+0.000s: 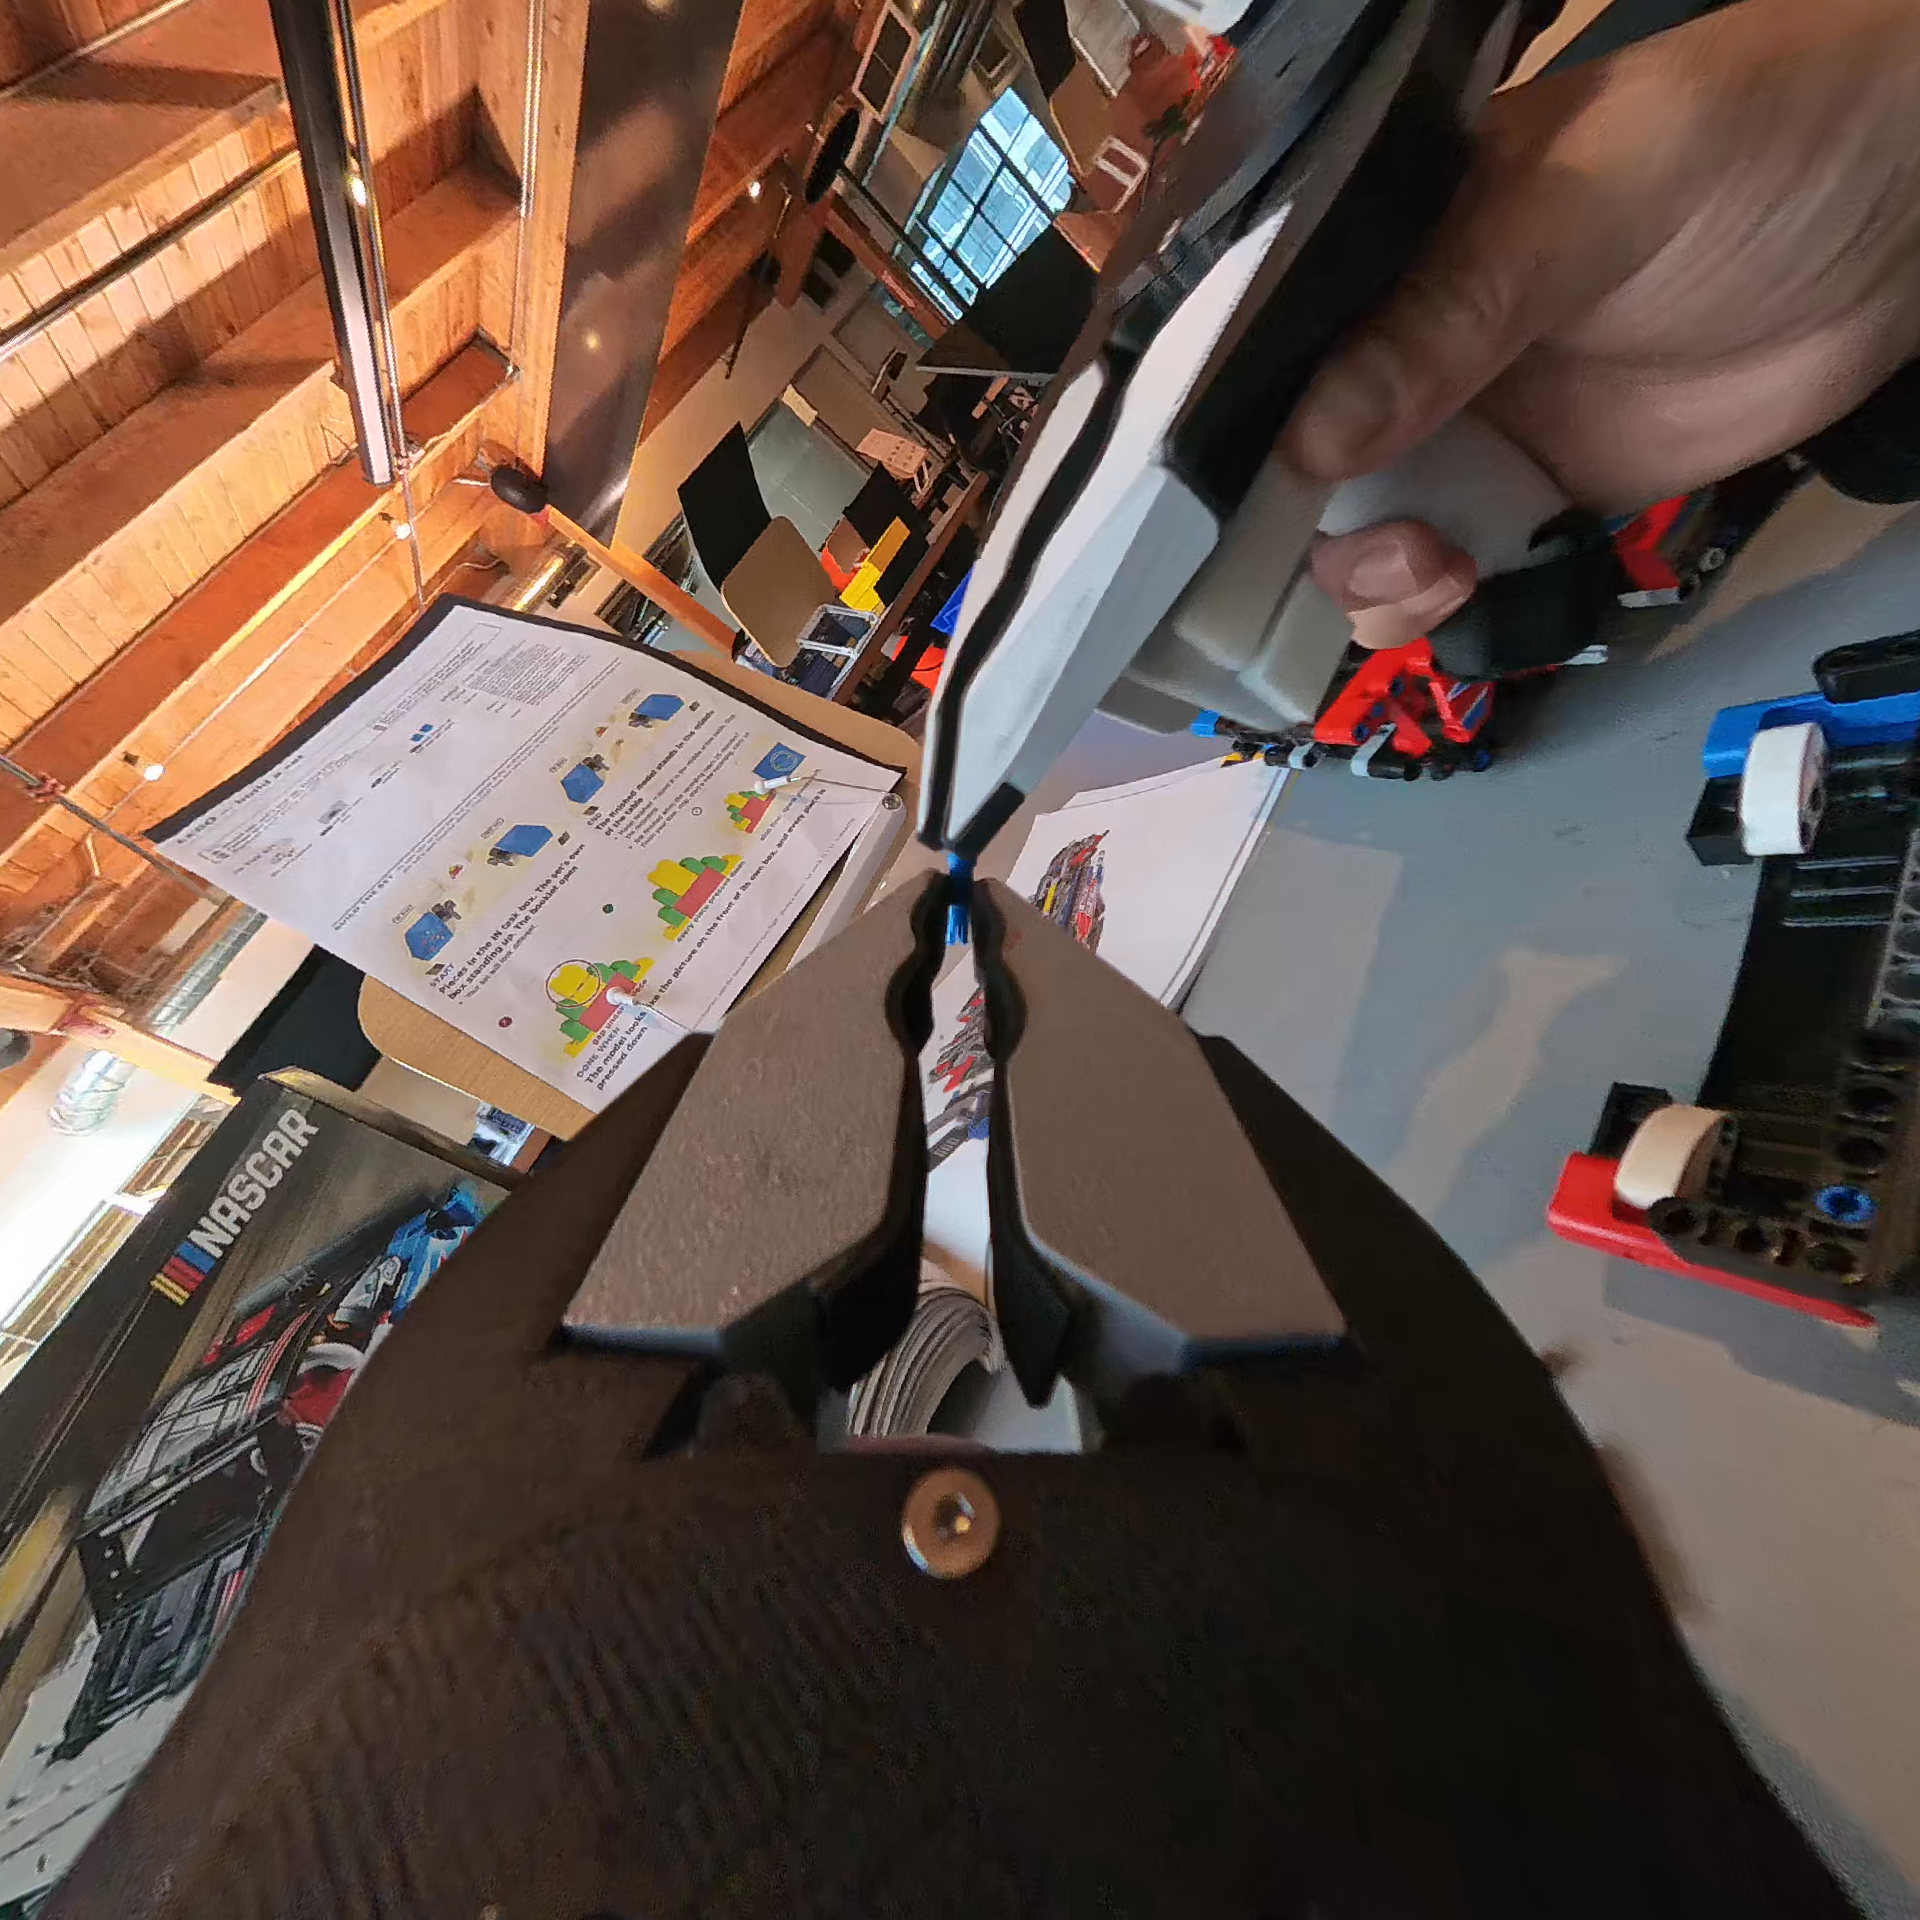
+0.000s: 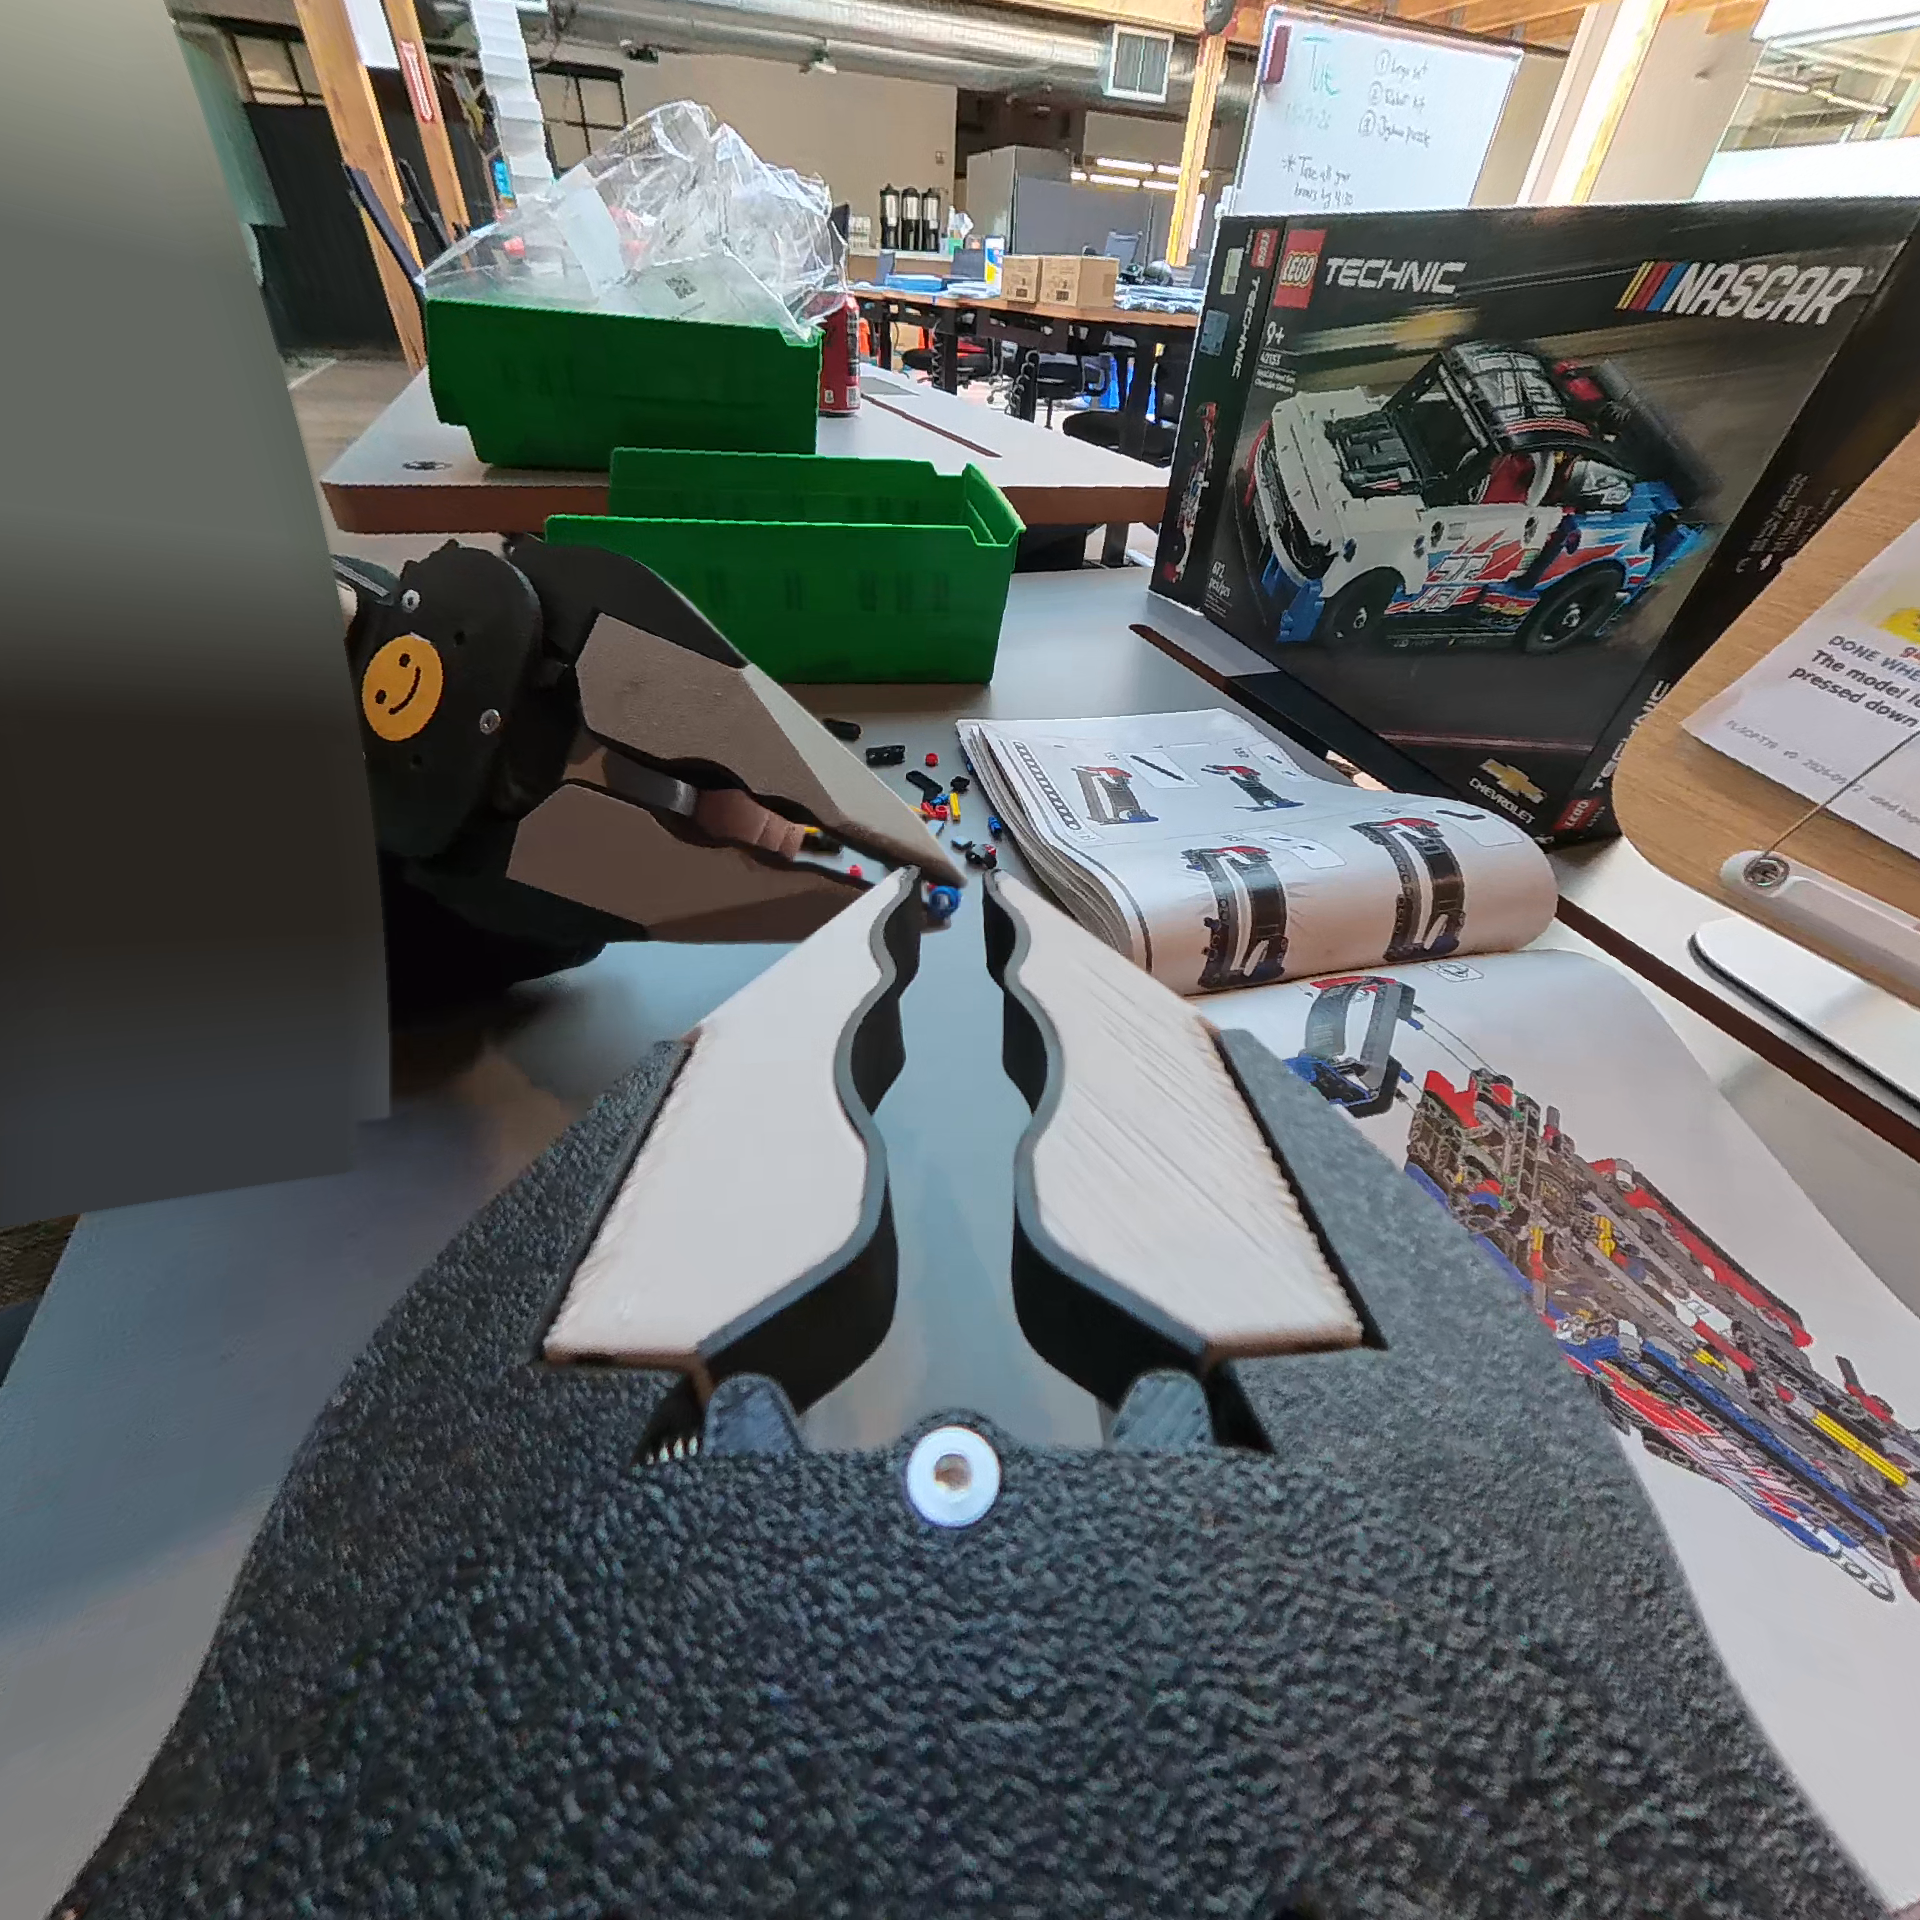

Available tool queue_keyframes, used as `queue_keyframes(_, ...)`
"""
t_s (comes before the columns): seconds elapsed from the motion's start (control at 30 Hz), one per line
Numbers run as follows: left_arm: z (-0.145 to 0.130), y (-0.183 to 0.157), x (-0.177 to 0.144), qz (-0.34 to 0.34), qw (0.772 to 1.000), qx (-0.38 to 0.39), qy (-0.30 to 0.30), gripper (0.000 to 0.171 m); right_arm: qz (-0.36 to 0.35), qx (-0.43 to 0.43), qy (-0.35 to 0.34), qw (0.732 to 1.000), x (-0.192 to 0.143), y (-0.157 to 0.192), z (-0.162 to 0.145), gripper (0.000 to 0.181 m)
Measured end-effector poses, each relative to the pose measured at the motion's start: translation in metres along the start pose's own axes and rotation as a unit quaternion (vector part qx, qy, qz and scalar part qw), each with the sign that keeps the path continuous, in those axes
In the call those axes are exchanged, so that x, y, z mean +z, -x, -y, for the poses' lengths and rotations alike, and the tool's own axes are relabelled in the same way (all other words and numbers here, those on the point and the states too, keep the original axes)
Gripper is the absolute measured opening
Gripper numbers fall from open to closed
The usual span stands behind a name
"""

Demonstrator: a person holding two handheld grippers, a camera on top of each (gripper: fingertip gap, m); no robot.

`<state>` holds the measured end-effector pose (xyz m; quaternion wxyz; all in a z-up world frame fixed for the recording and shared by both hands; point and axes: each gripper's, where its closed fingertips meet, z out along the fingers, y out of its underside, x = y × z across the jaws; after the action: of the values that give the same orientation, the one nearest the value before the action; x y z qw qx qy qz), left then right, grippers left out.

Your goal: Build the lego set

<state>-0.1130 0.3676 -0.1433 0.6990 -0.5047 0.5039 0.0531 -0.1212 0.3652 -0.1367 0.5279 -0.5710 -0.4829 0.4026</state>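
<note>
My left gripper point(image 1: 956, 896) is shut on a small blue pin point(image 1: 958, 923) held at its tips. My right gripper point(image 1: 964, 826) comes in from the upper right in a hand, with its tip just above the pin. In the right wrist view my right gripper point(image 2: 953, 888) is open by a narrow gap. The blue pin point(image 2: 940, 902) sits at its left fingertip, pinched by the left gripper point(image 2: 914, 868) coming in from the left. A partly built black, red and blue model point(image 1: 1829, 1039) lies on the grey table to the right.
An open instruction booklet point(image 2: 1247, 831) and a large picture of the model point(image 2: 1662, 1299) lie to the right. The set's box point(image 2: 1507, 468) stands behind them. Two green bins point(image 2: 790, 582) stand at the back, and loose small pieces point(image 2: 935, 790) lie before them. A laminated sheet point(image 1: 540, 831) stands on a holder. The tips of both grippers are at nearly the same place.
</note>
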Motion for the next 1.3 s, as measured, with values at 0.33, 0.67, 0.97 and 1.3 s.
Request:
queue_keyframes(0.33, 0.000, 0.000, 0.001, 0.010, 1.000, 0.016, 0.007, 0.001, -0.015, -0.012, 0.010, 1.000, 0.001, -0.003, -0.004, 0.012)
queue_keyframes(0.67, -0.001, 0.002, 0.002, 0.018, 1.000, -0.002, 0.007, 0.001, -0.011, -0.012, 0.010, 1.000, 0.002, -0.002, -0.004, 0.005)
queue_keyframes(0.97, 0.002, 0.010, 0.000, 0.043, 0.998, -0.043, -0.008, 0.002, -0.047, -0.042, -0.013, 0.998, -0.008, -0.008, 0.009, 0.005)
queue_keyframes(1.3, -0.009, 0.000, 0.009, 0.030, 0.998, -0.040, 0.023, 0.007, -0.074, -0.071, -0.145, 0.984, -0.047, -0.004, 0.061, 0.005)
